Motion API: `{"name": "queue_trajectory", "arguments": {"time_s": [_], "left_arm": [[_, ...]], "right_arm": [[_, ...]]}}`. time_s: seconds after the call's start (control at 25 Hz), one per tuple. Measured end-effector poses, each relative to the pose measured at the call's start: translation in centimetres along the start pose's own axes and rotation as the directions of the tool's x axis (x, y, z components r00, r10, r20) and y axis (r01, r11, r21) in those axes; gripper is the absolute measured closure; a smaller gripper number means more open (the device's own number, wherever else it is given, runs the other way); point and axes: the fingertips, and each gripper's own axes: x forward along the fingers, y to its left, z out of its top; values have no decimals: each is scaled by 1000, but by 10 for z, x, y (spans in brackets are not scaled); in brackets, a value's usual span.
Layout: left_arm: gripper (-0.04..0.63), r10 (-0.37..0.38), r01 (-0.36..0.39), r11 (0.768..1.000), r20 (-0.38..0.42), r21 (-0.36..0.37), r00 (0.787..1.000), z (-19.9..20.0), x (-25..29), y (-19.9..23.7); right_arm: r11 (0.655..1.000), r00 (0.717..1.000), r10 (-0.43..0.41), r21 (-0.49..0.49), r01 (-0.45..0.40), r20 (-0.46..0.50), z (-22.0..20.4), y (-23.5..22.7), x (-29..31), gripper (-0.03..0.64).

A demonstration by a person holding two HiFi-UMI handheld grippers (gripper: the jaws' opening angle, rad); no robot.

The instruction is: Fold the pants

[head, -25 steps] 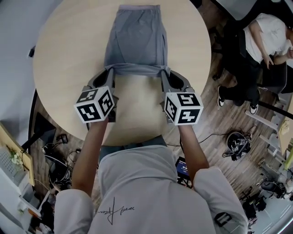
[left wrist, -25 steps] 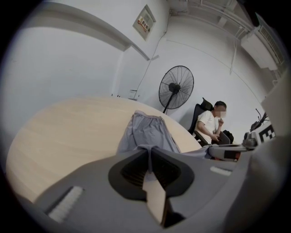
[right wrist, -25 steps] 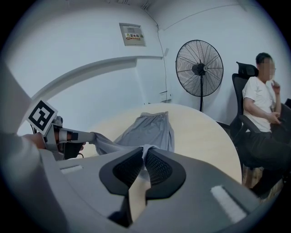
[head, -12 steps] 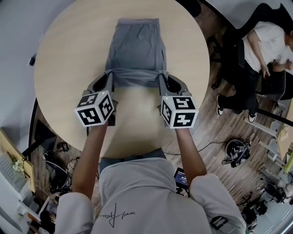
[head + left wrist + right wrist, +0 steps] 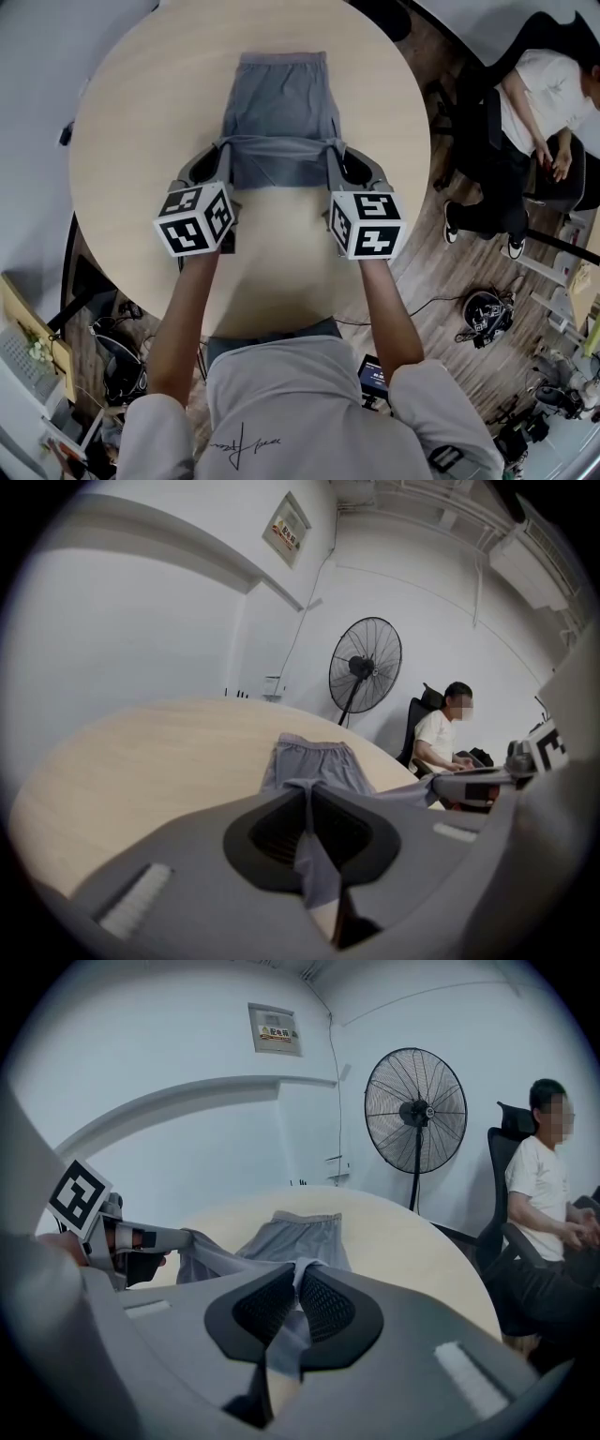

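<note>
Nearest the person, the left gripper (image 5: 225, 156) and the right gripper (image 5: 333, 154) each have their jaws closed on a corner of the grey pants (image 5: 281, 103), with a fold of cloth trapped between the pads in both gripper views. The pinched near edge is raised and stretched taut from one tip to the other, over the layer beneath. Beyond the tips, the pants lie flat on the round wooden table (image 5: 131, 122), waistband (image 5: 281, 58) farthest away
</note>
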Motion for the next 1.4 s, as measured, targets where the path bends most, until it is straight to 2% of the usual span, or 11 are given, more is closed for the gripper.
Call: {"name": "queue_trajectory", "arguments": {"time_s": [0.88,1.4], "left_arm": [[525,19,-20,999,13,48,1000,50,74,24],[525,37,-36,998,-17,53,999,61,118,43]], "right_arm": [[998,998,-47,-36,49,43,52,-28,73,603],[993,998,-56,-102,55,-1,58,-41,124,603]]}}
